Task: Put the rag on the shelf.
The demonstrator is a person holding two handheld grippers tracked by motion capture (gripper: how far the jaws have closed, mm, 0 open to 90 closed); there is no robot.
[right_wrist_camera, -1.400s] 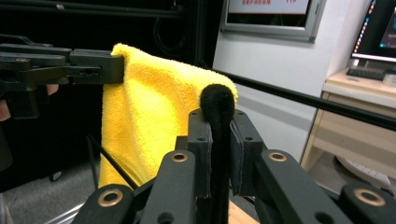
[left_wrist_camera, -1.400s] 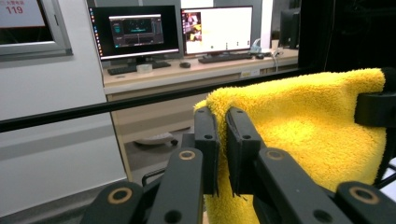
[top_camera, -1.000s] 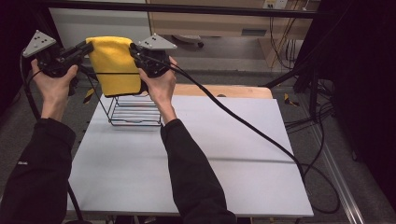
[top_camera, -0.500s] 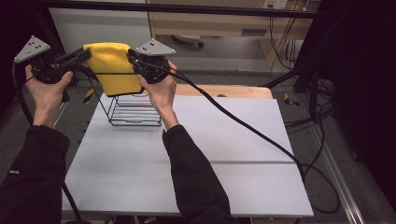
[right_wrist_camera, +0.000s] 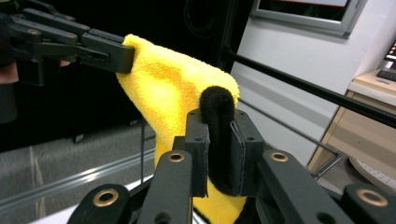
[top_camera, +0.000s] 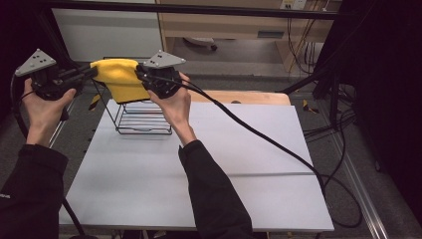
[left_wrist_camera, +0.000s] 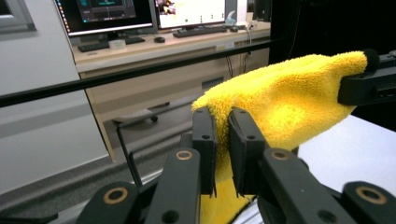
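High view: left tool [top_camera: 88, 72] and right tool [top_camera: 141, 75] each clamped on yellow cloth [top_camera: 119, 82], stretched above wire rack [top_camera: 142, 118] at desk [top_camera: 239, 164] far-left. Since a second ago, cloth raised slightly, hands wider; draping over rack likely next.

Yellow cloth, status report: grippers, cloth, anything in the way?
Left gripper shut on yellow cloth; right gripper shut on its black-edged corner. Cloth held aloft between them, above wire rack. Nothing between cloth and rack.
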